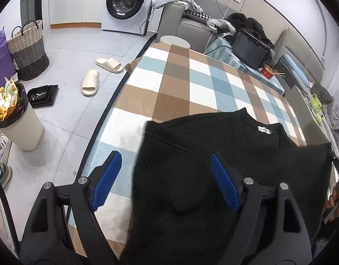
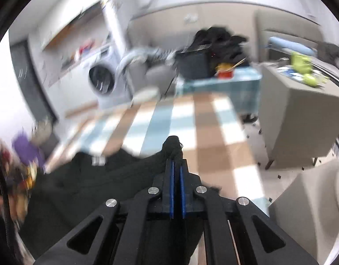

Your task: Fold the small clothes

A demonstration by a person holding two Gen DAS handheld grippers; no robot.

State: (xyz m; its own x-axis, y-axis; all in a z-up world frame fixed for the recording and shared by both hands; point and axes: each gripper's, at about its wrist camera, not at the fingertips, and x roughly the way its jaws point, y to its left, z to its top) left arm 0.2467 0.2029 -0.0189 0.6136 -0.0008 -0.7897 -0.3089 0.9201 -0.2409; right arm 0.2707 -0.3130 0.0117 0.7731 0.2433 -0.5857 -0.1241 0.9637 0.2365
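Observation:
A black textured garment (image 1: pixel 213 165) with a white neck label (image 1: pixel 263 130) lies on the checked tablecloth (image 1: pixel 180 81). My left gripper (image 1: pixel 167 172) hovers open over the garment's left edge. Its left blue pad (image 1: pixel 107 176) is above bare cloth and its right pad (image 1: pixel 224 183) is above the fabric, and neither presses on it. In the blurred right wrist view, my right gripper (image 2: pixel 177 161) is shut on a bunched corner of the black garment (image 2: pixel 173 145), with the rest of the fabric (image 2: pixel 85 185) trailing down to the left. A person's hand (image 1: pixel 336 201) shows at the right edge of the left wrist view.
Left of the table are a full waste bin (image 1: pixel 16 121), a woven basket (image 1: pixel 27 48), two slippers (image 1: pixel 90 81) and a washing machine (image 1: pixel 129 2). Behind the table stand a black box (image 1: pixel 251 48), a red bowl with chopsticks (image 1: pixel 267 71) and a sofa. A grey cabinet (image 2: pixel 302 114) is on the right.

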